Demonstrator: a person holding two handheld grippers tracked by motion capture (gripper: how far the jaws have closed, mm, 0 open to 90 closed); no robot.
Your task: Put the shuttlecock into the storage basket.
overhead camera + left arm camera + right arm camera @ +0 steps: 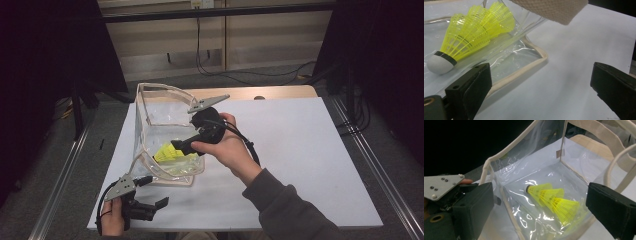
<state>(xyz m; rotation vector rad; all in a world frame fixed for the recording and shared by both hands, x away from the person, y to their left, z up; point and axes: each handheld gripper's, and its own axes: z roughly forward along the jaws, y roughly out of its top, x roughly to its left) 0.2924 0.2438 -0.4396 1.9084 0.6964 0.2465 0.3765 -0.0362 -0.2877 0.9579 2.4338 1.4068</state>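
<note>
Clear, crinkled plastic forms the beige-trimmed bag [165,145] on the white surface [300,150], holding yellow ribbed shuttlecocks [551,200], white cork at 9 o'clock. The right hand-held gripper [539,205] hangs spread over them; the left hand-held gripper [541,87] gapes, cut off below.

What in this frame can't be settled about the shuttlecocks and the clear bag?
- Shuttlecocks: nested, so their exact count is unclear in the right gripper view.
- Clear bag: in the high view the right gripper and hand cover its near right wall.
- Bag handle: cut off by the left gripper view's top edge.

surface: white table [300,150] | on it: clear bag [150,125], apparently lying flat
</note>
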